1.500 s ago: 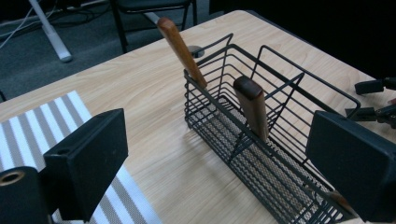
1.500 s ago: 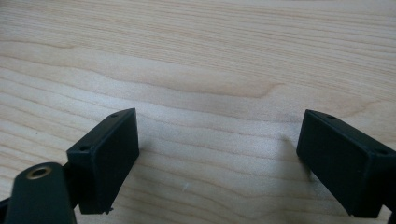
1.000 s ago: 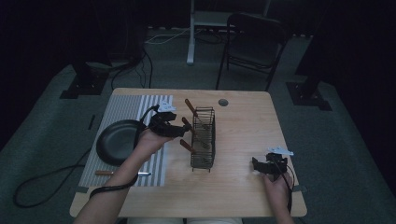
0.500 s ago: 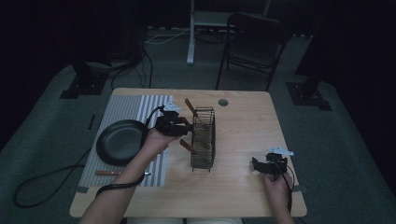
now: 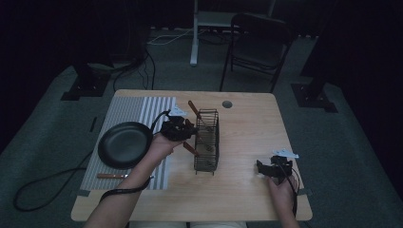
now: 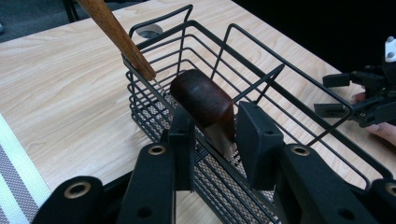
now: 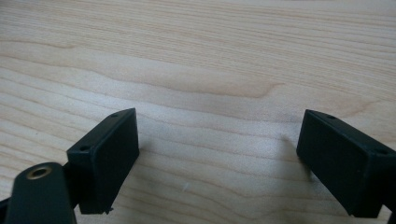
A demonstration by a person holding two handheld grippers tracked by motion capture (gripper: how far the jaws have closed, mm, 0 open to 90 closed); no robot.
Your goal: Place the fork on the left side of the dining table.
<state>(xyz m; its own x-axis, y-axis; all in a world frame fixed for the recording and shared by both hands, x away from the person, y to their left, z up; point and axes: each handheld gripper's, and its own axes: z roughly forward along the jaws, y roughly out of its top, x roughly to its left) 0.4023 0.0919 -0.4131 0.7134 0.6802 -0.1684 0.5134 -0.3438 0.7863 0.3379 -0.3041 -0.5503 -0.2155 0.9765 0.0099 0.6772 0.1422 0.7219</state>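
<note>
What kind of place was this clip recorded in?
Probably a lab or studio set up for recording, not a kitchen. A lone wooden table stands on grey carpet in a dim room, with dark stand bases and loose cables around it and a folding chair behind.

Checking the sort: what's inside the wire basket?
Wire basket holds a dark wooden handle between the closing left gripper jaws, plus a lighter handle. Tool ends are hidden.
</note>
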